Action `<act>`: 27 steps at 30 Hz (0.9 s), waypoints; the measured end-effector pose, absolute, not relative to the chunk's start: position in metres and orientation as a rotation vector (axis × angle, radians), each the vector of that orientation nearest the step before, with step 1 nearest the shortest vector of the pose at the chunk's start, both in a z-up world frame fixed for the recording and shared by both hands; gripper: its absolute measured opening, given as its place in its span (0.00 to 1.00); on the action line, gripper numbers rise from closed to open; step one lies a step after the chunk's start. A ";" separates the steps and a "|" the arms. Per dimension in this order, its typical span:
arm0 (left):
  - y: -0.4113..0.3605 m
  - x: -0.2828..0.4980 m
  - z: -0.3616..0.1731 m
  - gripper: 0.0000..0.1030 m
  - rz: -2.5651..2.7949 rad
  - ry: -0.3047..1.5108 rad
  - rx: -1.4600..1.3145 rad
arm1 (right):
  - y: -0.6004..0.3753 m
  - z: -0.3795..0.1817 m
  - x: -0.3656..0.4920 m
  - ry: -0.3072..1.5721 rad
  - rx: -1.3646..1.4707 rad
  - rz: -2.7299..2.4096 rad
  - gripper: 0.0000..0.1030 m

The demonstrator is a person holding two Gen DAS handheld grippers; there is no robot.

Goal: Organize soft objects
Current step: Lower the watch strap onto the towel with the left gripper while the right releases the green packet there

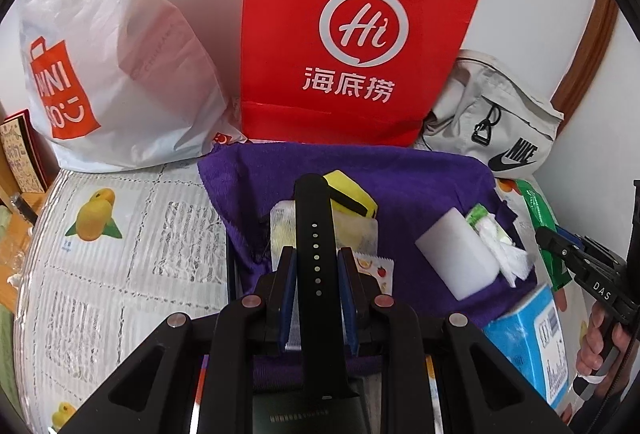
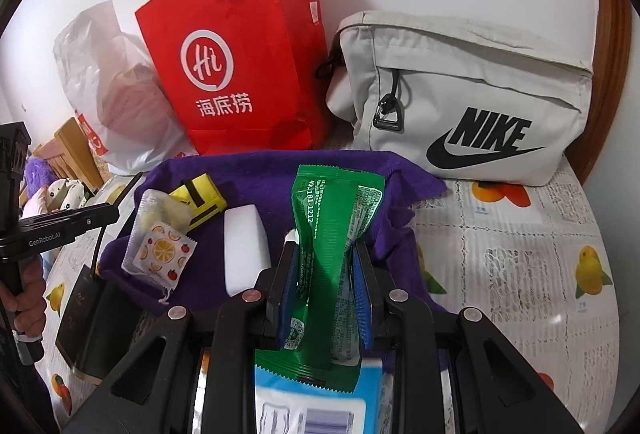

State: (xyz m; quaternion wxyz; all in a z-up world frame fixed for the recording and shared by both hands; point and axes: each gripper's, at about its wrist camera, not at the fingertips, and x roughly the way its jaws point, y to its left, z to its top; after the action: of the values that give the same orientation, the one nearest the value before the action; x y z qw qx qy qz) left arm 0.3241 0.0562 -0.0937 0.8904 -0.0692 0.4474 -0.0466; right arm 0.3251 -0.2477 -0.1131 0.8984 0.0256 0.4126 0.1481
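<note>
Left tongs (image 1: pixel 316 270) clamped on limp black rubber watch strap (image 1: pixel 314 230), right tongs (image 2: pixel 326 274) pinching crinkly green foil sachet (image 2: pixel 332 218), both above purple towel (image 1: pixel 420 170). Light, floppy; gripped mid-length.

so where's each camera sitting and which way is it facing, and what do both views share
Left wrist: on the left gripper, looking down along its fingers at the purple towel; a black watch strap is clamped between them. The right gripper and hand show at the edge.
Right wrist: on the right gripper, same heading, clamping a green packet; the other hand shows at the edge.
Shared: towel, red paper bag, white block, Nike pouch.
</note>
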 end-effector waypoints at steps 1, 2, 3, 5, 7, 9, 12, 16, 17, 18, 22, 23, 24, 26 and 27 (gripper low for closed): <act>0.057 0.326 -0.095 0.19 -0.094 0.932 -0.145 | -0.247 -0.114 0.328 0.857 0.050 0.308 0.26; 0.057 0.329 -0.096 0.19 -0.092 0.935 -0.147 | -0.246 -0.115 0.330 0.859 0.046 0.310 0.26; 0.058 0.332 -0.097 0.19 -0.090 0.938 -0.150 | -0.244 -0.117 0.333 0.861 0.042 0.313 0.26; 0.059 0.336 -0.097 0.19 -0.092 0.937 -0.155 | -0.241 -0.120 0.339 0.868 0.038 0.319 0.26; 0.060 0.342 -0.097 0.19 -0.094 0.938 -0.157 | -0.236 -0.124 0.345 0.879 0.032 0.329 0.26; 0.061 0.347 -0.099 0.19 -0.098 0.940 -0.162 | -0.233 -0.127 0.351 0.891 0.023 0.335 0.26; 0.061 0.354 -0.103 0.19 -0.106 0.952 -0.167 | -0.227 -0.131 0.358 0.911 -0.005 0.334 0.26; 0.060 0.359 -0.108 0.19 -0.102 0.968 -0.166 | -0.224 -0.138 0.367 0.935 -0.007 0.331 0.26; 0.061 0.360 -0.110 0.19 -0.101 0.972 -0.167 | -0.223 -0.139 0.368 0.940 -0.008 0.328 0.26; 0.062 0.360 -0.111 0.19 -0.100 0.973 -0.167 | -0.222 -0.141 0.369 0.951 -0.014 0.323 0.27; 0.065 0.362 -0.115 0.19 -0.091 0.986 -0.178 | -0.221 -0.146 0.372 0.976 -0.004 0.328 0.29; 0.066 0.362 -0.115 0.20 -0.088 0.988 -0.182 | -0.221 -0.146 0.373 0.978 -0.001 0.325 0.29; 0.066 0.362 -0.116 0.20 -0.088 0.990 -0.185 | -0.221 -0.146 0.373 0.978 0.001 0.323 0.31; 0.067 0.363 -0.116 0.20 -0.089 0.992 -0.187 | -0.221 -0.146 0.372 0.980 0.002 0.322 0.32; 0.067 0.363 -0.116 0.20 -0.086 0.994 -0.185 | -0.221 -0.146 0.372 0.976 0.000 0.323 0.34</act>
State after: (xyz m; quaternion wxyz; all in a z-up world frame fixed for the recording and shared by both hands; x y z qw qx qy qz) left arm 0.3629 0.0665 -0.1162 0.8740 -0.0886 0.4761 -0.0411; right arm 0.3715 -0.2209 -0.1461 0.8707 0.0000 0.4668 0.1545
